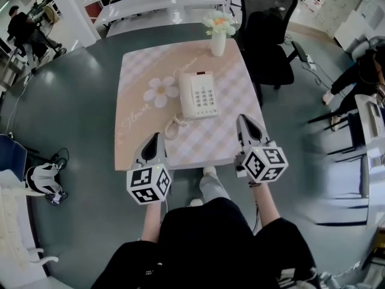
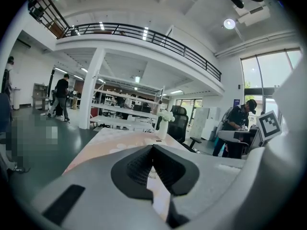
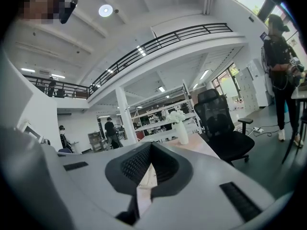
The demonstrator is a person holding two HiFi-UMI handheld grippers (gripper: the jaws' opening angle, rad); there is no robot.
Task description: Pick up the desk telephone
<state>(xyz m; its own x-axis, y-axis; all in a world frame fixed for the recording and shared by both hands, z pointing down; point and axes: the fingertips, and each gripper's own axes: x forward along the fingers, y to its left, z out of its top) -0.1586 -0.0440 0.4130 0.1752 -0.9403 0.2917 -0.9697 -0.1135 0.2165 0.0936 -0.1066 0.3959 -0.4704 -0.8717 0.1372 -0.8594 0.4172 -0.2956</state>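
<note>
so, in the head view the task has barely begun: the desk telephone point(image 1: 199, 95) sits flat on the checked table point(image 1: 135, 71), handset in its cradle, nothing lifted and nothing touched. its coiled cord point(image 1: 174, 127) trails off the near left corner. the left gripper point(image 1: 155, 137) hangs over the near edge of the table, left of the phone and apart from it, with the cord's end near its tip. the right gripper point(image 1: 243, 121) is over the near right part of the table, just off the phone's near right corner, also apart from it. a vase of flowers point(image 1: 218, 36) stands at the far edge, beyond the phone.

in the left gripper view the jaws are pressed together with nothing between them. past them the tabletop point(image 2: 103, 145) runs out to the vase point(image 2: 163, 127); the phone is not clearly made out there.

in the right gripper view the jaws are likewise closed on nothing, pointing across the table toward the vase point(image 3: 182, 132) and an office chair point(image 3: 224, 128).

what is left, as i judge it, is everything: spread the jaws, reach the phone, grip, and lift.
</note>
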